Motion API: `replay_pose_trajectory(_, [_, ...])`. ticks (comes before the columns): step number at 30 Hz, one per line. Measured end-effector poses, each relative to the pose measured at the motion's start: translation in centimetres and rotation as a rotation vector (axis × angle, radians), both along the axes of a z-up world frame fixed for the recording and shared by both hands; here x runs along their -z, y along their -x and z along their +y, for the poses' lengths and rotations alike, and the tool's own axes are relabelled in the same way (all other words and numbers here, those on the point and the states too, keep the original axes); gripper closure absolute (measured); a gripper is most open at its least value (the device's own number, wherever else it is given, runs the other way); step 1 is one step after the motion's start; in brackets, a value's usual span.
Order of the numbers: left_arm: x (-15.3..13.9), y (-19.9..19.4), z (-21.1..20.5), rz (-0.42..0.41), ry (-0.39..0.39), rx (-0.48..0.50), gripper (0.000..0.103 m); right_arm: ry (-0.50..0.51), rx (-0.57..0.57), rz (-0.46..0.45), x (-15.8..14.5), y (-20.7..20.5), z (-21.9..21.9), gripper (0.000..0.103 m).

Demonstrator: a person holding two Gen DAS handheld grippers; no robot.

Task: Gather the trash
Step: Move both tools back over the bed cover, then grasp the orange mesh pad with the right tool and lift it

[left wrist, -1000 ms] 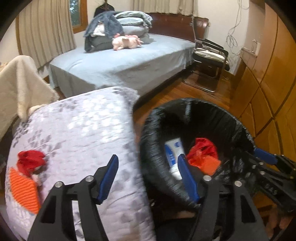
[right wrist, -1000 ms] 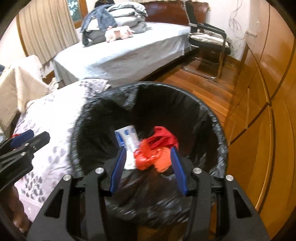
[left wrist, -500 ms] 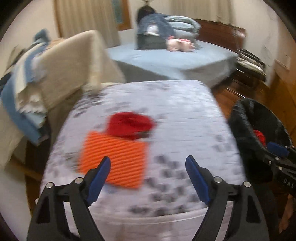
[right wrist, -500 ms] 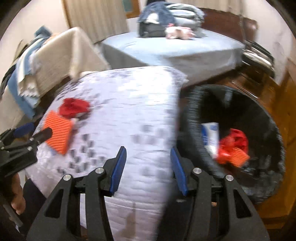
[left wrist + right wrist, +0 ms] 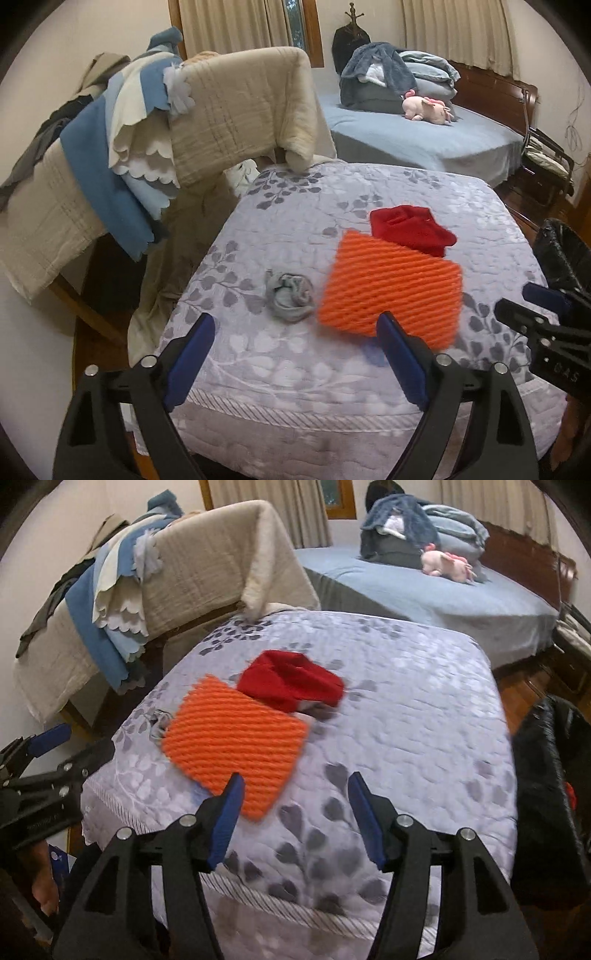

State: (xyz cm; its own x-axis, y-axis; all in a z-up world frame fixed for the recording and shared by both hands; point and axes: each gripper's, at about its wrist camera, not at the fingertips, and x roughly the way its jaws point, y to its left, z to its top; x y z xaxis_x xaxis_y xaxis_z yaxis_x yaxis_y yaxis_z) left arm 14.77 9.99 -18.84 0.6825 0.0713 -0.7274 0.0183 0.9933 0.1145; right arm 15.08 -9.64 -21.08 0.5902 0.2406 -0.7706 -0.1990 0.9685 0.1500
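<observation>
Quilt-covered desk [image 5: 369, 192] fills view. Black bin [image 5: 546, 760] at its right edge. Orange mesh sheet [image 5: 391, 291] flat on quilt, red cloth [image 5: 410, 229] overlapping far corner, grey wad [image 5: 290, 297] just left. Left gripper [image 5: 295, 347], right gripper [image 5: 295, 812] — both empty, jaws opening.

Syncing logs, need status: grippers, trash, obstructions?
Left gripper and right gripper both empty, jaws opening. Orange mesh, red cloth, grey wad on quilt. Bin at right. Nothing blocking.
</observation>
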Motion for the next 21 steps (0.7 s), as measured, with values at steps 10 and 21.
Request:
replay_pose_trajectory(10, [1.8, -0.9, 3.3, 0.011, 0.049, 0.009, 0.015, 0.047, -0.025, 0.031, 4.3, -2.7, 4.7, 0.033])
replay_pose_trajectory(21, [3.8, -2.8, 4.3, 0.041, 0.086, -0.015, 0.016, 0.018, -0.105, 0.069, 4.0, -3.7, 4.8, 0.066])
